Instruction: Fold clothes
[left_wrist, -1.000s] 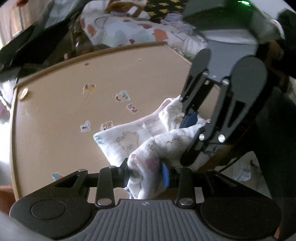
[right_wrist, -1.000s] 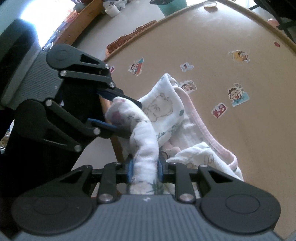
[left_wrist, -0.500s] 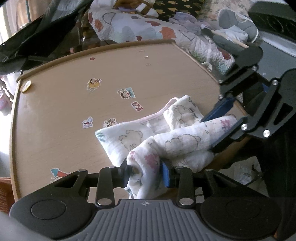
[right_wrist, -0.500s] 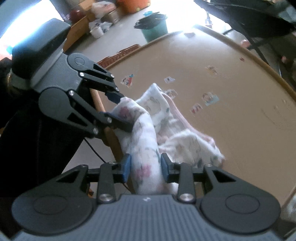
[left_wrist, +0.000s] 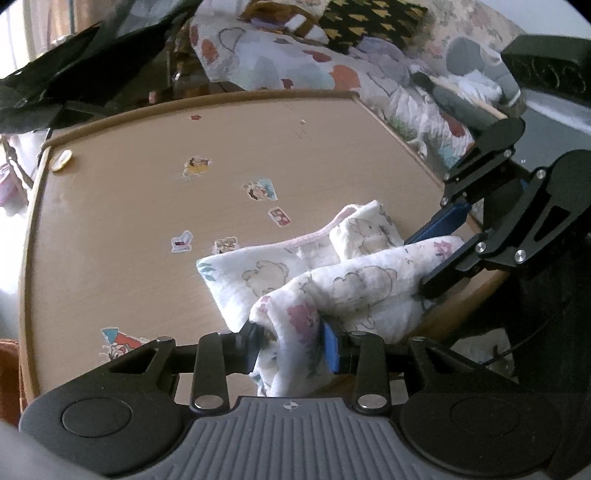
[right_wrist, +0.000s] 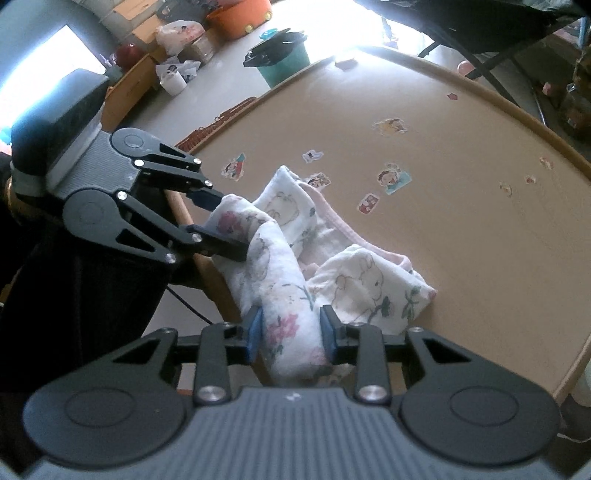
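Both claws are clamped on one soft, crinkled muslin garment (left_wrist: 354, 280), white with printed bears and pink flowers. The left gripper (left_wrist: 291, 341) pinches a bunched fold between its blue pads; the right gripper (right_wrist: 290, 332), whose jaws have just been easing wider, still has a rolled end of cloth pressed between its pads. Between them the fabric stretches in a thick twisted rope, lifted over the near edge of the table. The rest, with its pink-trimmed hem, lies crumpled on the smooth tan round-cornered table (left_wrist: 129, 229), near the cartoon stickers (right_wrist: 393, 177).
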